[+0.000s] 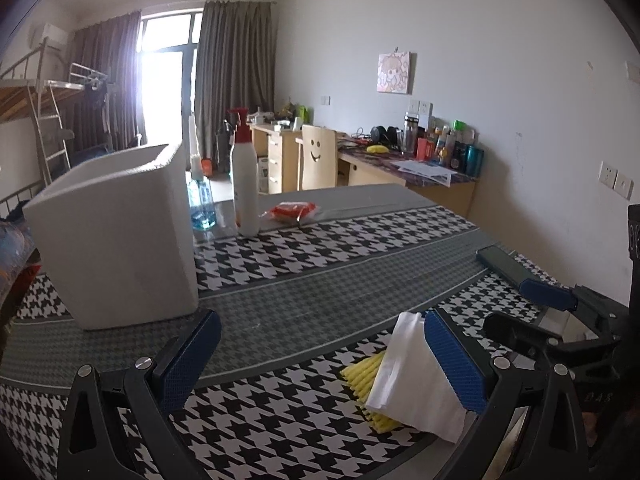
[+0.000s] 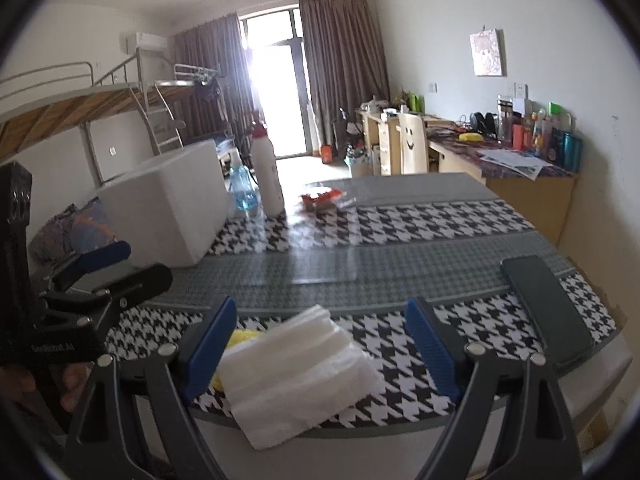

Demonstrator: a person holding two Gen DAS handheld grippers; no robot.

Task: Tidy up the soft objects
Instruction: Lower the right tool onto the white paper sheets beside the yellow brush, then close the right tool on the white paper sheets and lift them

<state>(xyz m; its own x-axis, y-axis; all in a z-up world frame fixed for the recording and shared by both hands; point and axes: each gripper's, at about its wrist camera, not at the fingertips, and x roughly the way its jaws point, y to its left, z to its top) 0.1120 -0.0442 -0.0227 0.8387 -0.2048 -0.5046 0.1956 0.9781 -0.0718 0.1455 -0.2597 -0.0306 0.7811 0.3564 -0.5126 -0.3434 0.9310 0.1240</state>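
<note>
A white folded cloth point(image 2: 296, 364) lies at the table's near edge on top of a yellow ribbed cloth point(image 1: 362, 374); the white cloth also shows in the left wrist view point(image 1: 416, 376). A white foam box point(image 1: 116, 236) stands open-topped at the left; it also shows in the right wrist view point(image 2: 168, 208). My left gripper point(image 1: 320, 354) is open, its right finger beside the white cloth. My right gripper point(image 2: 320, 344) is open, low over the white cloth, its jaws on either side.
A white pump bottle point(image 1: 246, 176), a blue spray bottle point(image 1: 200, 200) and a red packet point(image 1: 292, 212) stand at the far side of the houndstooth table point(image 1: 320, 248). A dark phone point(image 2: 548, 308) lies at the right. A desk and chair stand behind.
</note>
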